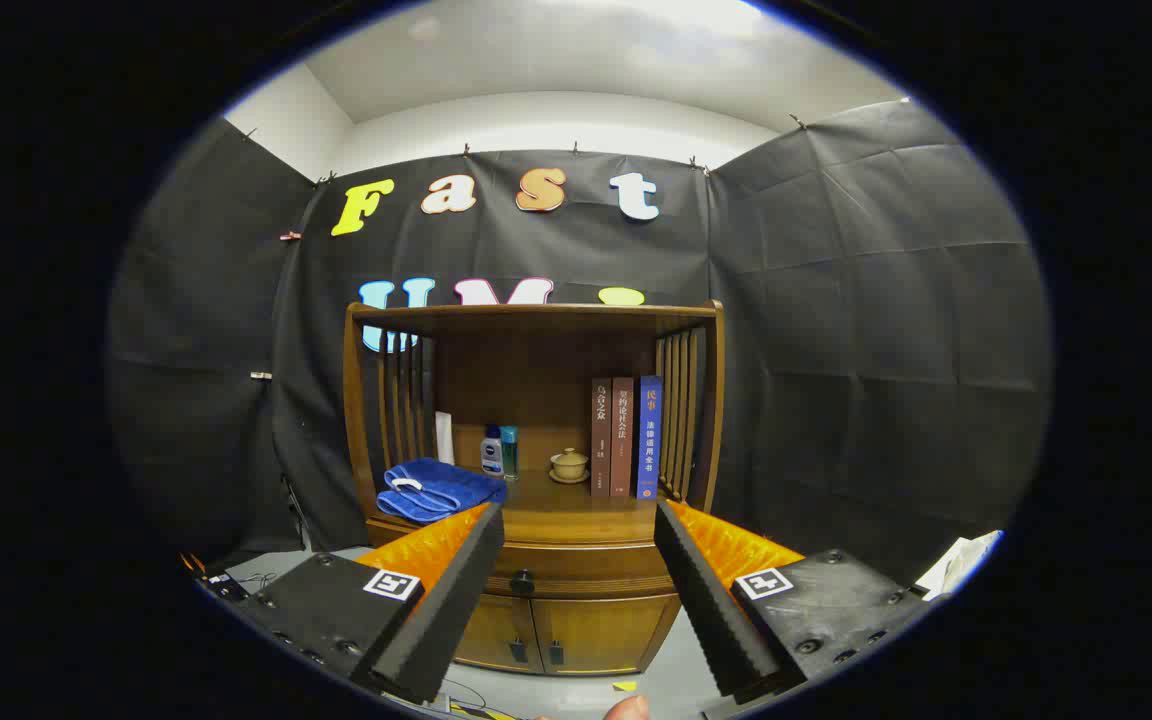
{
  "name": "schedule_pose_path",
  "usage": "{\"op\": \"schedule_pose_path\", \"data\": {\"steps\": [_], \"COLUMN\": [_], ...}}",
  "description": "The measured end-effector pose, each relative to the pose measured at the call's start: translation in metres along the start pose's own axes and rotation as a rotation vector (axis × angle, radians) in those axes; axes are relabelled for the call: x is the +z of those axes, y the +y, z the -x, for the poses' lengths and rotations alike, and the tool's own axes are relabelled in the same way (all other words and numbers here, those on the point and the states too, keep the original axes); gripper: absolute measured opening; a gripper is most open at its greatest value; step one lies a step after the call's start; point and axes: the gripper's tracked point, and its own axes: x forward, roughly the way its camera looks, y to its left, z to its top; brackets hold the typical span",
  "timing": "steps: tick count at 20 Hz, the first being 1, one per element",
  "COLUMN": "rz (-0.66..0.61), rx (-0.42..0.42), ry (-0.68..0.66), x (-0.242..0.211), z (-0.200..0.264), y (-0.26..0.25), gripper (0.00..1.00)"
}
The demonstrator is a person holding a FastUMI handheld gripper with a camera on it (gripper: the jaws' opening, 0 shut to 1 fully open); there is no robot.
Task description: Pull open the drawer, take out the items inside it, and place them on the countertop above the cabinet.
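Note:
A wooden cabinet (pixel 536 340) stands ahead against the black cloth wall. Its drawer (pixel 586 578) sits closed under the countertop (pixel 576 505), with a dark round knob (pixel 522 580) at its front. My gripper (pixel 578 525) is open and holds nothing. It hovers some way in front of the cabinet, and the drawer front and knob show between its fingers. Below the drawer are two cabinet doors (pixel 561 630) with small dark handles. What lies inside the drawer is hidden.
On the countertop lie a folded blue towel (pixel 436 490), two small bottles (pixel 500 452), a lidded tea cup on a saucer (pixel 569 465) and three upright books (pixel 626 436). Slatted side rails (pixel 681 410) and a top shelf enclose that space. Grey floor lies below.

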Motion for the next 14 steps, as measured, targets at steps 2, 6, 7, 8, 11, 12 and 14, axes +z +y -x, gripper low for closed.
{"op": "schedule_pose_path", "data": {"steps": [2, 6, 7, 8, 11, 12, 14], "rz": [-0.004, 0.009, 0.006, 0.001, -0.007, -0.007, -0.008], "rx": [0.011, 0.018, 0.019, 0.018, 0.014, 0.014, 0.015], "ry": [0.011, 0.029, 0.032, 0.033, 0.038, 0.038, 0.031], "x": [-0.004, -0.012, -0.013, -0.014, -0.018, -0.017, -0.016], "z": [0.001, 0.003, 0.003, 0.002, -0.002, -0.003, -0.005], "y": [0.005, 0.005, 0.004, 0.003, 0.001, 0.002, 0.006], "gripper": [0.99, 0.99, 0.99, 0.99, 0.99, 0.99, 0.99]}}
